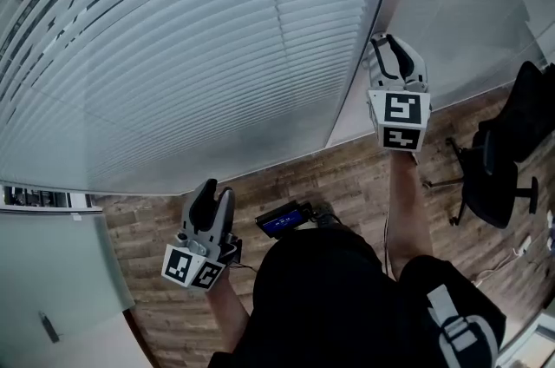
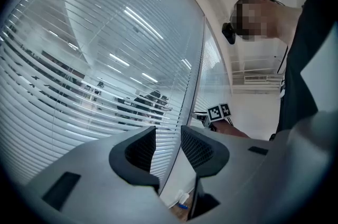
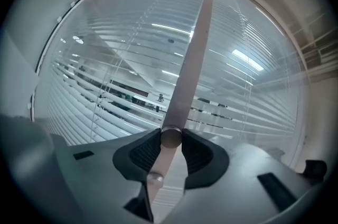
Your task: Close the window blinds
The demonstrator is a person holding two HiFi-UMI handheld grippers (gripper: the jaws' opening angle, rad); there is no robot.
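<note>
White slatted blinds (image 1: 173,54) cover the window in front of me, their slats partly tilted so the room behind shows through (image 2: 79,75). In the right gripper view the blinds' pale tilt wand (image 3: 190,59) hangs straight down into my right gripper (image 3: 170,146), whose pads close against its round lower end. In the head view that right gripper (image 1: 390,45) is raised at the blinds' right edge. My left gripper (image 1: 212,194) is held lower and to the left, off the blinds. Its jaws (image 2: 168,143) stand apart with nothing between them.
A second blind (image 1: 468,2) hangs beyond the dark window post (image 1: 381,10). A black office chair (image 1: 503,158) stands on the wood floor (image 1: 347,175) to the right. A frosted glass panel (image 1: 52,288) is at the lower left.
</note>
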